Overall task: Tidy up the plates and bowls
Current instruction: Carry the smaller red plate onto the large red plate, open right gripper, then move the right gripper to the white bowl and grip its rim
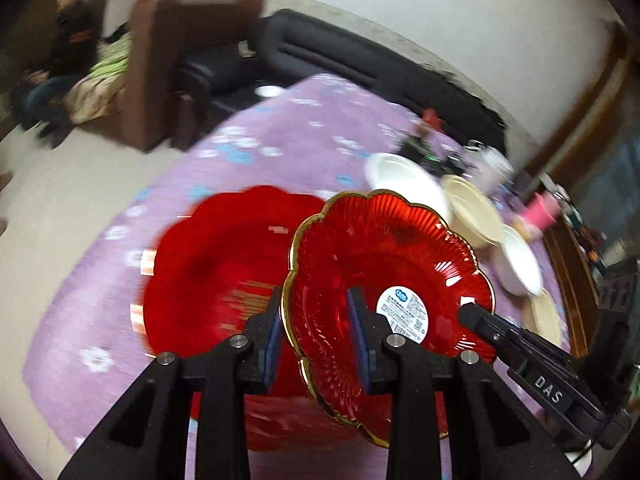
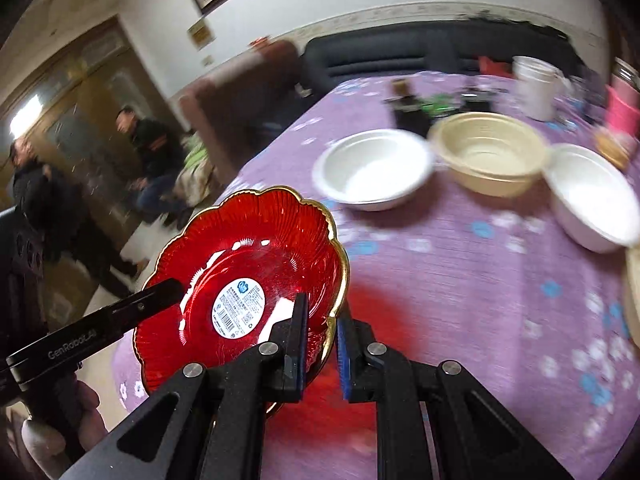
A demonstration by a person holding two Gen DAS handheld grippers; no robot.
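Both grippers clamp the gold-rimmed red plate [image 1: 384,280] at opposite rims, left gripper [image 1: 316,340] and right gripper [image 2: 322,344], held tilted just above the other red plate [image 1: 216,264]; next, probably level, lower, stack.

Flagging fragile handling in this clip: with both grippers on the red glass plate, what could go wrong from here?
1. The gold-rimmed red plate hangs tilted above the table, pinched only at its rim by the left gripper and right gripper; uneven pulling could make it slip.
2. Another red plate lies directly below; lowering it carelessly might chip both.
3. The white bowl sits close; a swing might hit it.
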